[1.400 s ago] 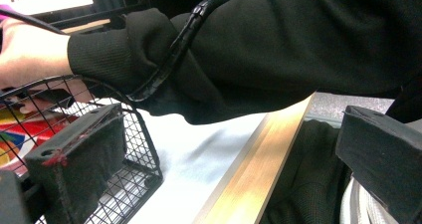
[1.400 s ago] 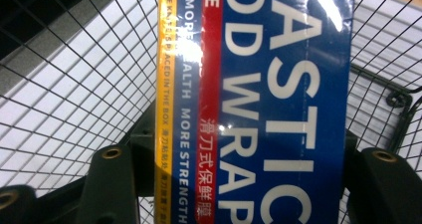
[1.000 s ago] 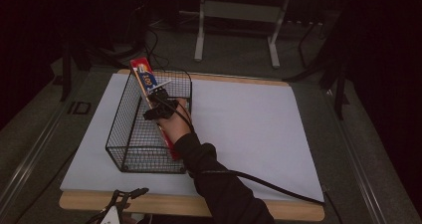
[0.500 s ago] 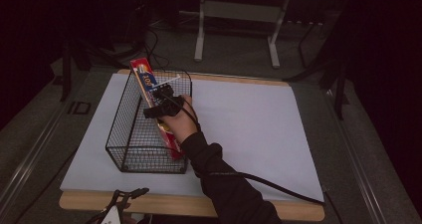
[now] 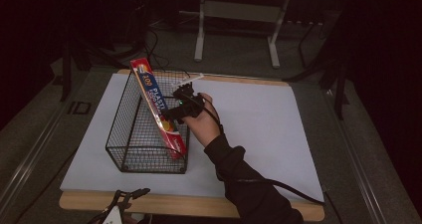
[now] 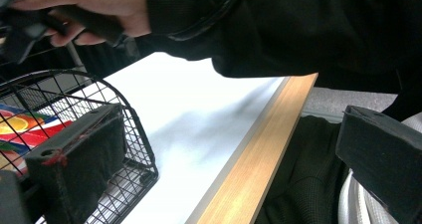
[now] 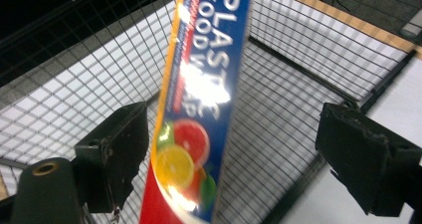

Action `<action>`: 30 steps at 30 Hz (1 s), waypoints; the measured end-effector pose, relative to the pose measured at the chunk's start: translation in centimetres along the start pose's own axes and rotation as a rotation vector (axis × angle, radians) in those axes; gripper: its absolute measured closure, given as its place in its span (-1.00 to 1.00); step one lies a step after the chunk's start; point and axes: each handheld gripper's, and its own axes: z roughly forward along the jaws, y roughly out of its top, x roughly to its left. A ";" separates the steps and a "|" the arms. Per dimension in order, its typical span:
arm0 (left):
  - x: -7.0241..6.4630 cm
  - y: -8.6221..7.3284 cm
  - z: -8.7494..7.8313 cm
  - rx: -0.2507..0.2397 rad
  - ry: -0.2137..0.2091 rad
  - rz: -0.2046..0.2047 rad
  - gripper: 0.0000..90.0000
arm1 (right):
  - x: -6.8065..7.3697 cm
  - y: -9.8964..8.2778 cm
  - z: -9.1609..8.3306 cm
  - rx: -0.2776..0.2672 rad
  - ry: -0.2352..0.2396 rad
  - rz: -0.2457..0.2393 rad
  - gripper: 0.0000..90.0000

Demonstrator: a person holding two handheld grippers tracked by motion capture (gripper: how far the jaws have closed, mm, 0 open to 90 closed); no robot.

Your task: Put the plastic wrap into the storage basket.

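Observation:
A long plastic food wrap box (image 5: 152, 89) leans slanted inside a black wire basket (image 5: 124, 129), its top end sticking out over the far left rim. My right gripper (image 5: 181, 104) is at the basket's right rim beside the box. In the right gripper view it (image 7: 244, 149) is open, and the box (image 7: 204, 84) stands between the jaws, close to the left one, with the basket mesh (image 7: 298, 59) behind. My left gripper (image 5: 124, 199) hangs open below the table's near edge. In the left gripper view it (image 6: 229, 159) frames the basket's corner (image 6: 134, 134) and a bit of the box (image 6: 25, 127).
A white mat (image 5: 259, 129) covers the wooden table (image 5: 199, 204), bare to the right of the basket. The person's dark sleeve (image 6: 278, 30) crosses above the mat. Table legs and cables stand on the floor beyond the far edge.
My right gripper has shifted to the right, away from the box's middle towards the basket's right rim. The box leans as before and the left gripper has not moved.

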 end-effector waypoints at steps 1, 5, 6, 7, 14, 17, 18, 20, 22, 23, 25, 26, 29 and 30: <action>0.0 0.0 0.0 0.001 0.000 0.000 -1.00 | -0.2 -0.3 -0.4 -0.002 -0.008 -0.004 -0.70; 0.0 0.0 0.1 0.003 0.000 -0.001 -1.00 | -0.8 -1.0 -1.5 -0.005 -0.011 -0.006 -0.70; 0.0 0.0 0.1 0.003 -0.001 -0.002 -1.00 | -1.0 -1.3 -1.8 -0.003 -0.011 -0.012 -0.70; 0.0 0.0 0.1 0.004 0.000 -0.001 -1.00 | -1.3 -1.8 -2.4 -0.005 -0.011 -0.015 -0.69; 0.0 -0.1 0.2 0.009 -0.002 0.000 -1.00 | -2.1 -4.0 -4.7 -0.017 0.012 -0.034 -0.69; 0.0 -0.1 0.2 0.008 -0.004 -0.002 -1.00 | -2.3 -5.1 -5.2 -0.009 0.010 -0.061 -0.70; 0.0 -0.1 0.2 0.009 -0.003 -0.001 -1.00 | -2.5 -6.1 -5.6 0.001 0.012 -0.074 -0.70; 0.0 -0.1 0.3 0.010 -0.003 0.000 -1.00 | -2.6 -6.4 -5.7 0.003 0.014 -0.071 -0.70; 0.0 -0.1 0.3 0.010 -0.003 -0.001 -1.00 | -2.9 -7.2 -6.2 0.001 0.019 -0.063 -0.70; 0.0 -0.1 0.3 0.010 -0.003 -0.001 -1.00 | -3.1 -7.5 -6.3 -0.002 0.022 -0.060 -0.70; 0.0 -0.1 0.3 0.011 -0.003 0.001 -1.00 | -3.4 -8.3 -6.6 0.000 0.022 -0.056 -0.70; 0.0 -0.1 0.3 0.011 -0.003 0.000 -1.00 | -3.6 -8.7 -6.8 0.000 0.024 -0.054 -0.70; 0.0 -0.1 0.3 0.014 -0.004 -0.001 -1.00 | -3.9 -9.5 -7.1 0.001 0.021 -0.048 -0.70; 0.0 -0.1 0.4 0.015 -0.005 0.000 -1.00 | -4.0 -9.7 -7.2 0.001 0.021 -0.047 -0.70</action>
